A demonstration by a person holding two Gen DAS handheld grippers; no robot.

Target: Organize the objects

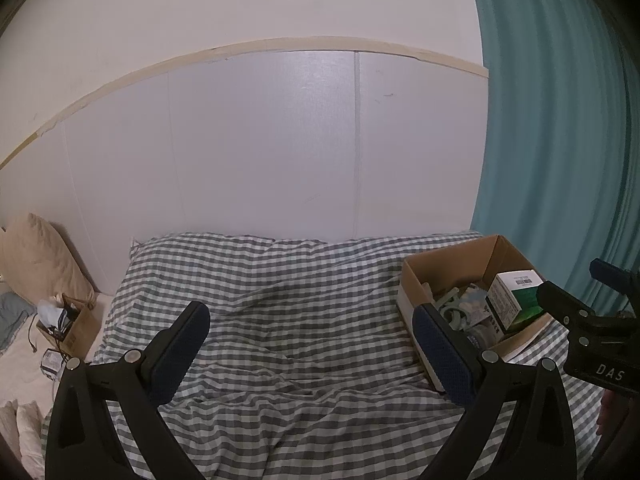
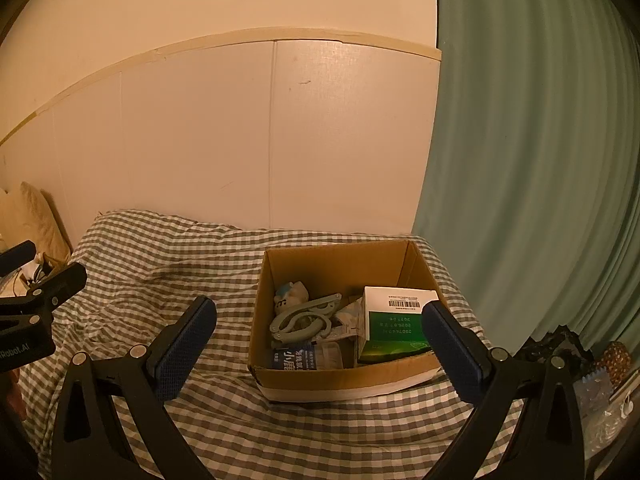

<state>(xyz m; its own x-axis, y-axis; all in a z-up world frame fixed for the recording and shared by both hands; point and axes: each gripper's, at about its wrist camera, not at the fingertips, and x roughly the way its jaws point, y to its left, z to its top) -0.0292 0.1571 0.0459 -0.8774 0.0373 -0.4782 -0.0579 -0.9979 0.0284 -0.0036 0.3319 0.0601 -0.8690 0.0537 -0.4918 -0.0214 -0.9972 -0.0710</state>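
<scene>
An open cardboard box (image 2: 340, 380) sits on the checked bedcover (image 2: 168, 264), right of centre in the right wrist view and at the right in the left wrist view (image 1: 448, 260). Inside lie a white and green carton (image 2: 394, 324), a grey folding hanger (image 2: 304, 320), a small white toy (image 2: 290, 294) and a blue-labelled packet (image 2: 296, 356). My right gripper (image 2: 320, 344) is open and empty, held just in front of the box. My left gripper (image 1: 312, 344) is open and empty over bare bedcover (image 1: 280, 312), left of the box.
A white panelled wall (image 1: 260, 152) runs behind the bed. A teal curtain (image 1: 560, 140) hangs at the right. A beige pillow (image 1: 36, 256) and a second small cardboard box (image 1: 76, 328) with clutter lie at the left. Bags and a patterned object (image 2: 616, 360) sit at the right.
</scene>
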